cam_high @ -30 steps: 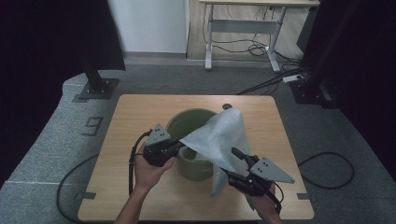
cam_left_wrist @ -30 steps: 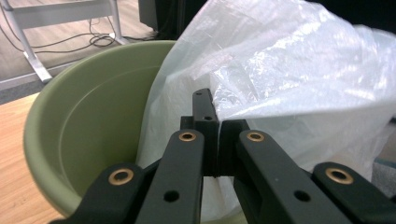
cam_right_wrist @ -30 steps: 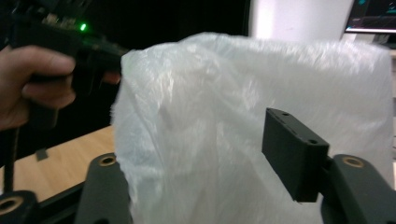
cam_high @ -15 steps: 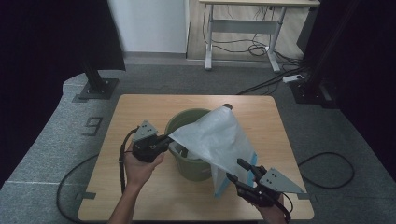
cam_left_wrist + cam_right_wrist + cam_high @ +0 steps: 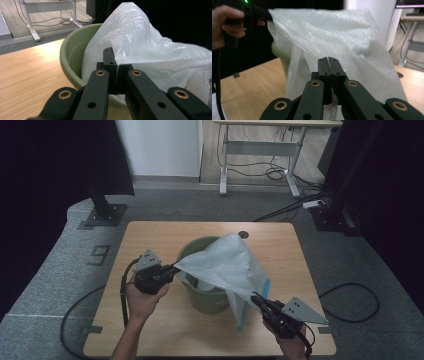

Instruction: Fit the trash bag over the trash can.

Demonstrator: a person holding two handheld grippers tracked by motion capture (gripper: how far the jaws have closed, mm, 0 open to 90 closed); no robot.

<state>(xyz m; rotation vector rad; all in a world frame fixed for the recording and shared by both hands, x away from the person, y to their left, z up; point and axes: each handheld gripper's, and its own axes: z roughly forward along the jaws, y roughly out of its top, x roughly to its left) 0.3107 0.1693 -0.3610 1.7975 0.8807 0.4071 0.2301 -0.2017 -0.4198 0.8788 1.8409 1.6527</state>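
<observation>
A green bucket stands in the middle of the wooden table. A thin white plastic bag is stretched over it between my two grippers. My left gripper, left of the bucket, is shut on the bag's left edge; in the left gripper view its jaws pinch the film in front of the bucket rim. My right gripper, at the bucket's near right, has just been closing. It is now shut on the bag's lower edge, with the film between its jaws.
A small round hole marks the table's far edge. A cable trails from the left gripper over the near edge. A metal-legged desk and floor cables lie beyond, with black stands at both sides.
The left hand has drawn its corner of the bag to the left. The right gripper has dropped slightly toward the near right edge and closed on the bag. The bag is now spread flatter.
</observation>
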